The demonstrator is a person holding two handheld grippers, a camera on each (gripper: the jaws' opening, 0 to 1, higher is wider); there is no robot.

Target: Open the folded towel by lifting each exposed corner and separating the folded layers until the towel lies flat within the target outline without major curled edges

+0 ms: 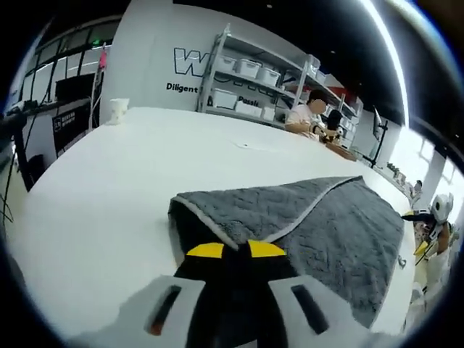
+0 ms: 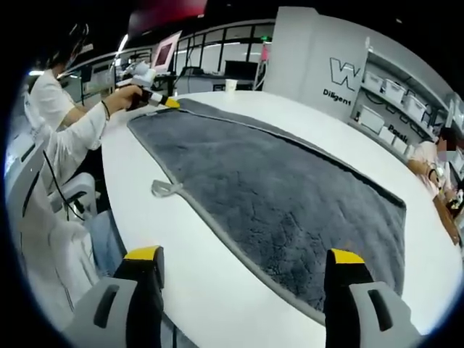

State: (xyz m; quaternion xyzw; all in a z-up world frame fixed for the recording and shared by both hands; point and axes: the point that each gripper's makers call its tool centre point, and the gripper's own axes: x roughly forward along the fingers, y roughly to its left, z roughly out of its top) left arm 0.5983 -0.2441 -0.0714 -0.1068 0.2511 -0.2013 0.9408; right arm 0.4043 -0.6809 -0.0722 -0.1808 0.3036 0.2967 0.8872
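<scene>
Spread across the white table, the grey towel is seen with one corner folded over. That corner is clamped by the left gripper. Open jaws are shown on the right gripper.

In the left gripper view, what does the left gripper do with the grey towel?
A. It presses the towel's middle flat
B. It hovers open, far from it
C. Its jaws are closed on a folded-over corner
C: the left gripper has its yellow-tipped jaws together at the folded-over corner of the grey towel.
</scene>
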